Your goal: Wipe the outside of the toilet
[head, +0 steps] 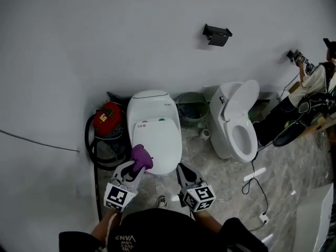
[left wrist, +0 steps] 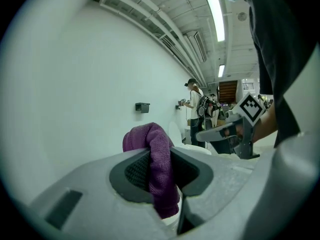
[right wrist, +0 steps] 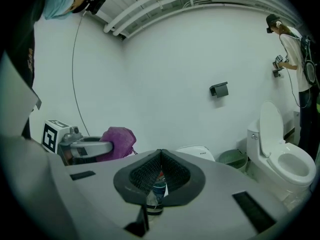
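Observation:
A white toilet [head: 155,131] with its lid down stands against the wall, straight ahead of me. My left gripper [head: 137,165] is shut on a purple cloth [head: 142,157], held at the front left edge of the lid. The left gripper view shows the cloth [left wrist: 159,176] pinched between the dark pads and bunched above the tips. My right gripper [head: 182,170] hangs just right of the toilet's front, its tips together and nothing gripped. In the right gripper view, the right gripper [right wrist: 160,153] points at the wall, with the cloth [right wrist: 119,140] off to its left.
A second toilet [head: 239,126] with its lid up stands to the right, a green waste basket [head: 191,108] between the two. A red canister with a black hose [head: 106,119] sits left of my toilet. A person [head: 310,88] works at the far right; cables lie on the floor [head: 253,182].

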A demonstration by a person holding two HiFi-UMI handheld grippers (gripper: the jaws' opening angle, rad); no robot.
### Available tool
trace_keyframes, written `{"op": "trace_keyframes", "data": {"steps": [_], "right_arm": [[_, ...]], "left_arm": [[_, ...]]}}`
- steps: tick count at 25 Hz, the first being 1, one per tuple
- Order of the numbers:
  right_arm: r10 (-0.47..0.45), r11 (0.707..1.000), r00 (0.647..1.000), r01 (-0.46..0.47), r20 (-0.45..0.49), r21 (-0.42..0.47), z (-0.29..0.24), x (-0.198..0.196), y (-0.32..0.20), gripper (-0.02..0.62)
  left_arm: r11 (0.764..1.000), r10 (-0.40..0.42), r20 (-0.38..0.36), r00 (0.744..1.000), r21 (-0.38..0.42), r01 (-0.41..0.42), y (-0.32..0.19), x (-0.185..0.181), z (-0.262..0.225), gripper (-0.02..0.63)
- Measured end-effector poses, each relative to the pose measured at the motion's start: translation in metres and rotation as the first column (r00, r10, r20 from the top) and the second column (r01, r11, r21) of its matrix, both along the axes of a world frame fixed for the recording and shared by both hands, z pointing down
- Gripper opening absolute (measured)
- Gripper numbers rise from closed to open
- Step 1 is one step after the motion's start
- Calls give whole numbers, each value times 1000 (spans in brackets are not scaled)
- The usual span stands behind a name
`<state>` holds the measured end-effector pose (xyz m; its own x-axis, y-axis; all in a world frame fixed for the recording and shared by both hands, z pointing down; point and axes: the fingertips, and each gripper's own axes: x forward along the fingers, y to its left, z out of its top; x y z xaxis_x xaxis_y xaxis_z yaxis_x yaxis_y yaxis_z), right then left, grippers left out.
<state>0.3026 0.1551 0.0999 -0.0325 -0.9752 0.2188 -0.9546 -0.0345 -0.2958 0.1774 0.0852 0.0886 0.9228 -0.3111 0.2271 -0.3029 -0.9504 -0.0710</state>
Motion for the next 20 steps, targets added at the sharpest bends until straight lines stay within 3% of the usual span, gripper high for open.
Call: {"op": "trace_keyframes", "data": {"steps": [8, 14, 20], "right_arm": [[39, 999, 998, -40, -42, -25, -6, 16, 27, -3], [67, 998, 998, -67, -5, -9, -6, 20, 33, -3], [61, 998, 998, -62, -31, -19, -1, 22, 38, -3]], "left_arm": [[999, 38, -16, 999, -5, -38, 23, 13, -15, 92], [998, 57, -13, 998, 28, -56, 27, 12, -13, 92], [999, 48, -6, 999, 5, -48, 30, 8, -9, 92]]}}
